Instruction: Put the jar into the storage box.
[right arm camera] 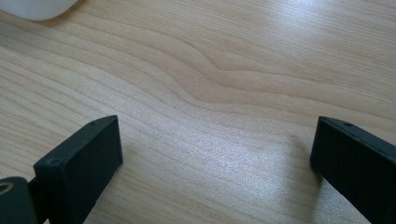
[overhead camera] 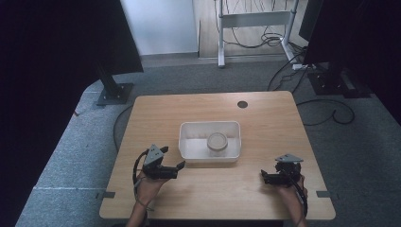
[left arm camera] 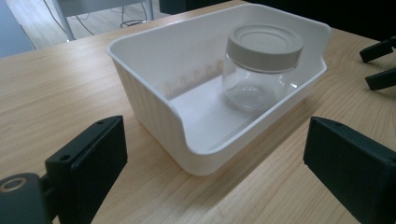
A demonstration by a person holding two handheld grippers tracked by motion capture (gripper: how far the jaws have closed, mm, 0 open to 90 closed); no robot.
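Observation:
A white plastic bin point(overhead camera: 187, 142) stands in the middle of the wooden table point(overhead camera: 269, 123). Inside it, toward its right side, a clear jar point(overhead camera: 217, 142) with a white screw lid stands upright. My left gripper point(overhead camera: 181, 166) rests low at the bin's front left corner, open and empty. In the left gripper view the bin point(left arm camera: 154, 100) and the jar point(left arm camera: 261, 65) lie just ahead of the open left gripper point(left arm camera: 217, 140). My right gripper point(overhead camera: 263, 176) hovers over bare wood to the front right of the bin. It is open and empty, and points left. The right gripper point(right arm camera: 212, 149) has bare tabletop between its jaws.
A round cable hole point(overhead camera: 242, 104) sits near the table's far edge. Beyond the table are a black stand point(overhead camera: 113, 90) at the left, a white desk frame point(overhead camera: 255, 21), and loose cables point(overhead camera: 331, 113) on the grey carpet. The right gripper's tips point(left arm camera: 380, 63) show past the bin.

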